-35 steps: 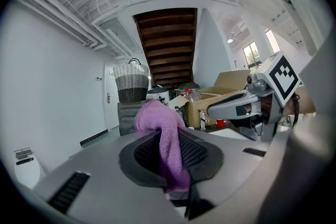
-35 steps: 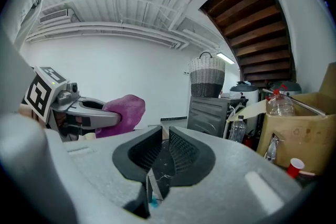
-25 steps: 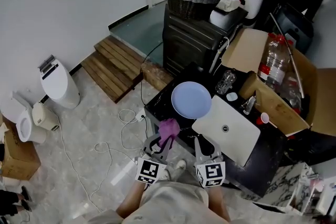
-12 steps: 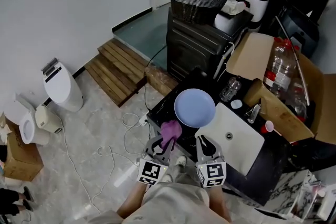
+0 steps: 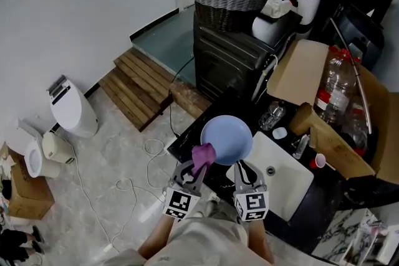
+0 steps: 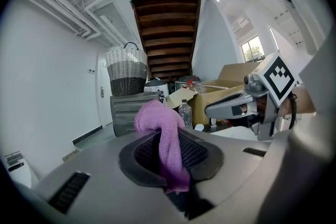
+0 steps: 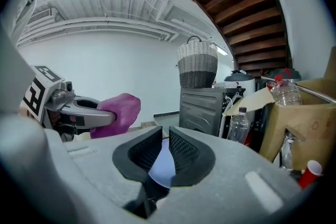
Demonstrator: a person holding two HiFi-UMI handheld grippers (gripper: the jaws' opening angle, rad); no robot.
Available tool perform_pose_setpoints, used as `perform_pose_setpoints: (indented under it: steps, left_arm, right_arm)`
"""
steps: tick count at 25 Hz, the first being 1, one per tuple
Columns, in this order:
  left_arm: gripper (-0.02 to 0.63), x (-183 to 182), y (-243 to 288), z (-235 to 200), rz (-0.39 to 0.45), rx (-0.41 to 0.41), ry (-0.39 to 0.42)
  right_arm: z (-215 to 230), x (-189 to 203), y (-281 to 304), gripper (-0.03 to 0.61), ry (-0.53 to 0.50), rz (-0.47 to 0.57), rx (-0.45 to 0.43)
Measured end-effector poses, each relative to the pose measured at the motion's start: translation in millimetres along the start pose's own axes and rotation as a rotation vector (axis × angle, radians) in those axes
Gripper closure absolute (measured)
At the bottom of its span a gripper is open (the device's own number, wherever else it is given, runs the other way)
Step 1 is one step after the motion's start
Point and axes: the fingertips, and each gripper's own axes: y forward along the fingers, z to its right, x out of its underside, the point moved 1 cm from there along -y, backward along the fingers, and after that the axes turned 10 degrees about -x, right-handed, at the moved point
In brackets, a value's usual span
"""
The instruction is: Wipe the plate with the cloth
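In the head view we held the left gripper (image 5: pixel 192 172) and the right gripper (image 5: pixel 243 169) side by side, close in front of us. The right one had its fingers closed on the near rim of the pale blue plate (image 5: pixel 229 134). The plate reached away from them over the dark surface (image 5: pixel 187 129), and we could not tell whether it rested there or hung clear. The left one was clamped on the purple cloth (image 5: pixel 203 154). The cloth's loose bunch stood past the fingertips and met the plate's near left edge, though real contact could not be made out.

In the left gripper view the fingers (image 6: pixel 140 153) sat narrow, with the cloth pinched between them and folding over their tips. The right gripper showed just to the right, but the plate did not show clearly.

In the right gripper view the fingers were nearly together, with a thin blue sliver of plate rim between them. The cloth hung to the left at about the same height.

We judged that the plate's face lay ahead and to the right of the cloth. The wipe would therefore fall to the left gripper, sweeping that way while the right one steadied the rim.
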Motion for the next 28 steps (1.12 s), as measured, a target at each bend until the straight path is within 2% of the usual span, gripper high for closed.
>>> perform_pose_setpoints:
  steps: [7,15,28]
  left_arm:
    - [0.554,-3,53,11,-0.053,0.040,0.027]
    - [0.554,15,110,38,-0.140,0.092,0.078]
    - [0.554,48,167,55,-0.259,0.134,0.124]
  right_arm:
    - [49,11,17,0.541,0.058,-0.036,0.029]
    - [98,46,29,0.541,0.137,-0.103,0.038]
    - [137,90,49,0.541,0.202,-0.195,0.021]
